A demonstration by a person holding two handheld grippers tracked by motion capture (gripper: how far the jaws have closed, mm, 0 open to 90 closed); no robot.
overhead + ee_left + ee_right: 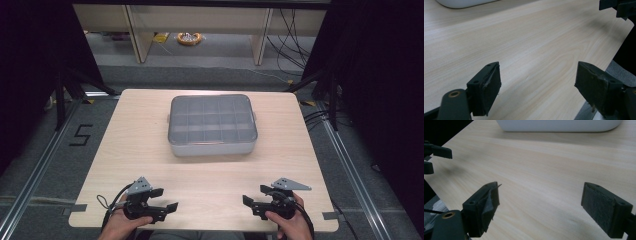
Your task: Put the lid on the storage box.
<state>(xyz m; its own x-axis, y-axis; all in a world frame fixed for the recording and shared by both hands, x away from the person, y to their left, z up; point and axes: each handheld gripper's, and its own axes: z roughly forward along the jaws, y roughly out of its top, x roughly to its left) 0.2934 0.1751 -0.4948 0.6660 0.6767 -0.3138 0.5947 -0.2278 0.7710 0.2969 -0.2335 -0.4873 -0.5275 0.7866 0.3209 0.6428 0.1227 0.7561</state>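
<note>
A shallow grey box (212, 126) with a clear lid over several compartments lies shut in the middle of the light wooden table (135, 150). My left gripper (167, 199) is held near the front left edge, open and holding nothing. My right gripper (256, 196) is near the front right edge, also open, with nothing between its jaws. In the left gripper view the gripper (537, 77) hangs over bare wood, with the box's pale rim (461, 3) at the top left and the other gripper (619, 7) at the top right. In the right gripper view the gripper (540, 202) faces the box wall (559, 126).
Bare tabletop separates both grippers from the box. Beyond the table are pale desk legs (137, 35), a yellow cable coil (189, 38) and loose black cables (292, 45) on the floor. A taped "5" (80, 135) marks the floor at the left. Dark curtains flank both sides.
</note>
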